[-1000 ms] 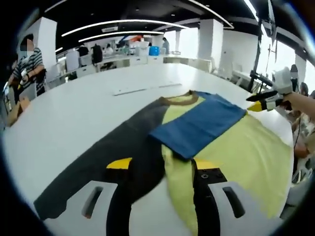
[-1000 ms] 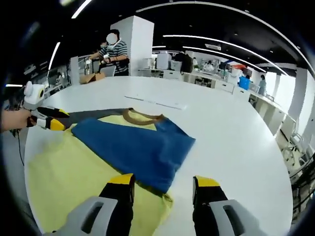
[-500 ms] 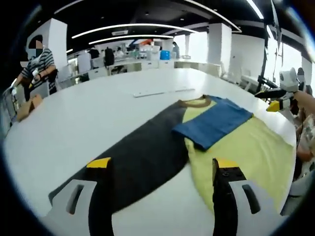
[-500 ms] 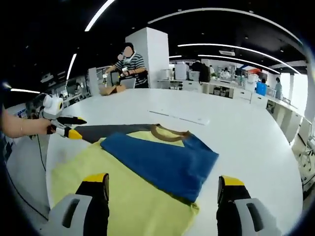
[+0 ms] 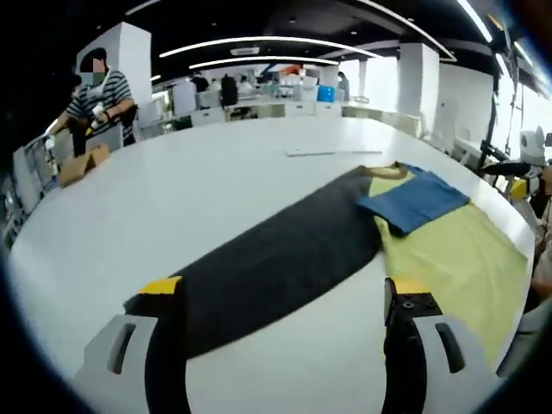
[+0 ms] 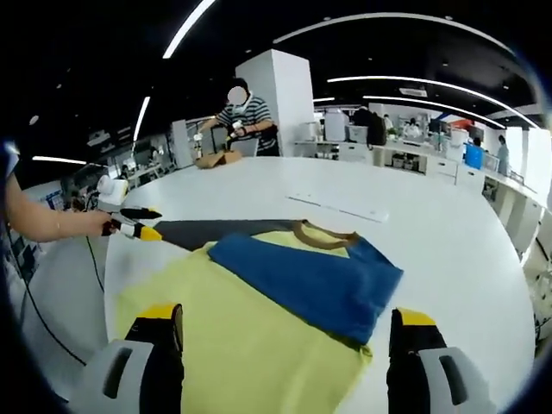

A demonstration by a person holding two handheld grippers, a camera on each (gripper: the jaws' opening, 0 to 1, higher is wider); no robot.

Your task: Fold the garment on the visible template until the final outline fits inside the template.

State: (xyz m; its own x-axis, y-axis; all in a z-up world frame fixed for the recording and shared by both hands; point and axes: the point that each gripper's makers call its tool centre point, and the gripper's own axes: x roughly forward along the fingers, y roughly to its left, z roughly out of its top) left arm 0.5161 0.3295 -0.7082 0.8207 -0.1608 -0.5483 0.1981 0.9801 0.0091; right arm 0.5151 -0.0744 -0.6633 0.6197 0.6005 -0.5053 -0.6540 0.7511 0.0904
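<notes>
Left claw point(image 5: 280, 297) spread wide and empty, low over the white tabletop point(image 5: 172, 198) beside the dark sleeve point(image 5: 267, 259). Right claw point(image 6: 289, 323) likewise spread, empty, above the yellow shirt point(image 6: 241, 336). Blue sleeve point(image 6: 310, 280) already folded across the chest. Next, probably: pinch the dark sleeve's end, then carry it inward over the body.

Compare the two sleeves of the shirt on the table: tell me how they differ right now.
The blue sleeve is folded in across the yellow body; the dark grey sleeve lies stretched straight out on the white table, not yet folded. The blue sleeve shows as a compact patch; the dark grey sleeve shows as a long band running toward the left gripper. Both lie flat, meeting near the brown collar.
</notes>
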